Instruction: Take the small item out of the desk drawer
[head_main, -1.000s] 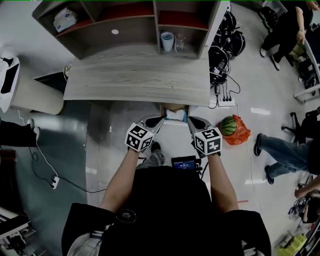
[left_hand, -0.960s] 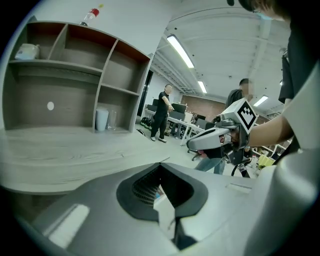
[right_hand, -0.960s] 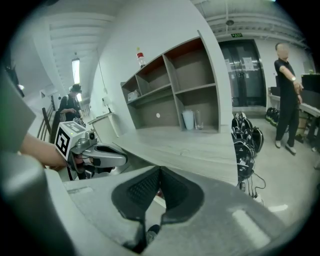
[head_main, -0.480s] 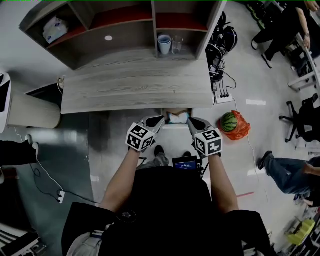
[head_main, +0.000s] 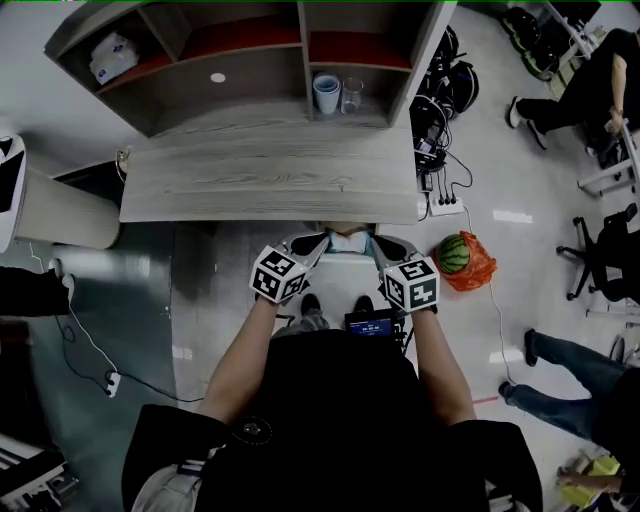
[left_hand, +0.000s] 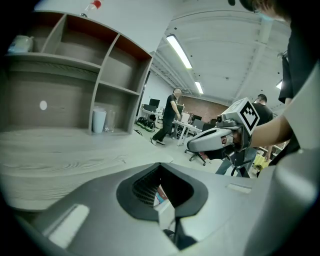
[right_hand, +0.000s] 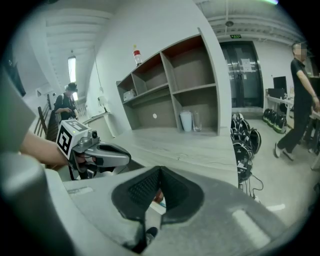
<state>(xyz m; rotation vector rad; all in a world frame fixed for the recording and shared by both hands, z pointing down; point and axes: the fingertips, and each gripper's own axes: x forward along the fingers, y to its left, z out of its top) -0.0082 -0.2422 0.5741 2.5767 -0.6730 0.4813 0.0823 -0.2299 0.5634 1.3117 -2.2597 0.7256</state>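
Drawer (head_main: 348, 253) open at frame centre, small item (head_main: 345, 238) inside, right between the tips: left gripper (head_main: 321, 239) and right gripper (head_main: 377, 241) flank it about equally near, both jaws pressed together, empty.

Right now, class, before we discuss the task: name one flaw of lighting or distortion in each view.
Head view: the floor shows bright glare patches. Left gripper view: dark rounded corners, ceiling light strip blown out. Right gripper view: same dark vignette; the shelf unit leans and curves.
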